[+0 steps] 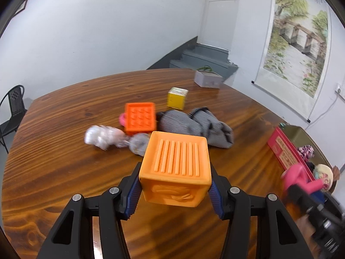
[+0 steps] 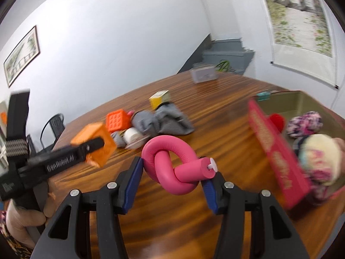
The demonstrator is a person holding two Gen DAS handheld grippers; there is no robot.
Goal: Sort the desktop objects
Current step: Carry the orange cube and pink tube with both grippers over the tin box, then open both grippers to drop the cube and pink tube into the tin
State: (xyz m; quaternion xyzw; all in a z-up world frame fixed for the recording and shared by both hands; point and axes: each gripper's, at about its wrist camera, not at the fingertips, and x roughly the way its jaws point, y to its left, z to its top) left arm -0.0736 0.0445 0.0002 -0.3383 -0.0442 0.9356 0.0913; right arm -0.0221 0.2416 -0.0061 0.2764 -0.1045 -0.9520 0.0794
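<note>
The left gripper (image 1: 174,194) clamps an orange cube (image 1: 175,170) above the bench (image 1: 64,161). The right gripper (image 2: 172,179) pinches a knotted pink foam roller (image 2: 170,166). At two o'clock from it sits an open box (image 2: 278,151), holding what look like blurred yarn balls (image 2: 319,159).

A plain room in a home or small office: white walls, a large wooden counter (image 1: 64,161) and a black metal chair (image 1: 15,105). A landscape scroll painting (image 1: 297,36) hangs beside grey steps (image 1: 204,58) leading to a door (image 1: 224,10).
</note>
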